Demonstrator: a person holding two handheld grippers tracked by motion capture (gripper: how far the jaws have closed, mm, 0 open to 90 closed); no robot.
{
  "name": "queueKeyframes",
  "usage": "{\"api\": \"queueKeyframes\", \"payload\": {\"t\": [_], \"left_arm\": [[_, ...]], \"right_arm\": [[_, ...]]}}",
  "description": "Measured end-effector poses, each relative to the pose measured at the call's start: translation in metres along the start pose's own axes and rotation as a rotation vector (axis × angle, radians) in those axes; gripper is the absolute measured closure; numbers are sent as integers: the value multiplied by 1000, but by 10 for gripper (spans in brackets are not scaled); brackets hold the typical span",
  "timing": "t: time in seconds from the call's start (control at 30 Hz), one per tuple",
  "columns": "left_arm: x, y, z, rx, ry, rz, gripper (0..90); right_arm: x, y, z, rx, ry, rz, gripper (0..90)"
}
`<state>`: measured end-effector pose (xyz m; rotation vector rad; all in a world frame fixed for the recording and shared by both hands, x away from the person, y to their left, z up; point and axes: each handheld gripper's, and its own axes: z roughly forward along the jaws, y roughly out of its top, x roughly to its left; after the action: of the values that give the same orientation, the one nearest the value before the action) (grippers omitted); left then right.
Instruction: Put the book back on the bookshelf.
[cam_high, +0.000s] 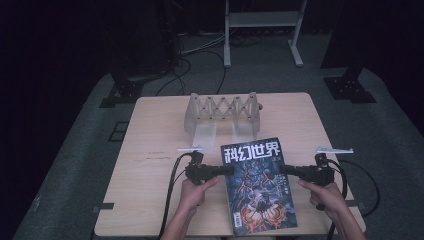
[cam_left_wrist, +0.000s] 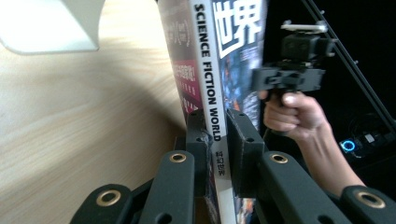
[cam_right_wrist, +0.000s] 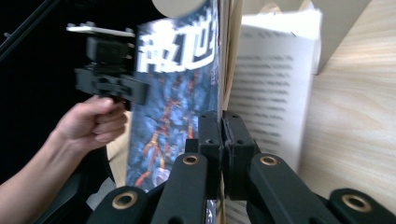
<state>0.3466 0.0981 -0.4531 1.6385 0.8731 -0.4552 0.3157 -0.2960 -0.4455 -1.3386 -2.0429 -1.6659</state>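
A magazine (cam_high: 255, 185) with a dark blue cover and a white Chinese title hangs between both grippers, just above the table's front edge. My left gripper (cam_high: 230, 170) comes in from the left. In the left gripper view my left gripper (cam_left_wrist: 220, 123) is shut on the magazine's white spine (cam_left_wrist: 208, 70), printed "SCIENCE FICTION WORLD". My right gripper (cam_high: 282, 169) holds the opposite edge. In the right gripper view my right gripper (cam_right_wrist: 222, 123) is shut on the cover's edge (cam_right_wrist: 177, 93), and loose inner pages (cam_right_wrist: 275, 84) fan away beside it. Each gripper view shows the other hand's gripper farther off.
A pale wooden accordion-style rack (cam_high: 222, 112) stands at the back middle of the light wood table (cam_high: 150, 130), a short way beyond the magazine. Behind the table are a white metal frame (cam_high: 262, 20), cables and dark stands on grey floor.
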Motion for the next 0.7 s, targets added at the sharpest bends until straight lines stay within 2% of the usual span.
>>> {"api": "queueKeyframes", "payload": {"t": [0.2, 0.4, 0.5, 0.53, 0.7], "left_arm": [[-17, 9, -8, -7, 5, 53, 823], [-25, 11, -11, -4, 15, 74, 825], [-28, 12, -15, -9, 16, 93, 825], [-30, 12, -17, -11, 22, 93, 825], [-38, 16, -29, -32, 56, 143, 825]], "right_arm": [[-4, -1, 0, -14, -2, 9, 842], [-5, -1, 3, -10, -13, -3, 817], [-6, -2, 2, -5, -12, 1, 764], [-6, -2, 1, -1, -18, 2, 724], [-8, -2, 0, 13, -39, 0, 643]]}}
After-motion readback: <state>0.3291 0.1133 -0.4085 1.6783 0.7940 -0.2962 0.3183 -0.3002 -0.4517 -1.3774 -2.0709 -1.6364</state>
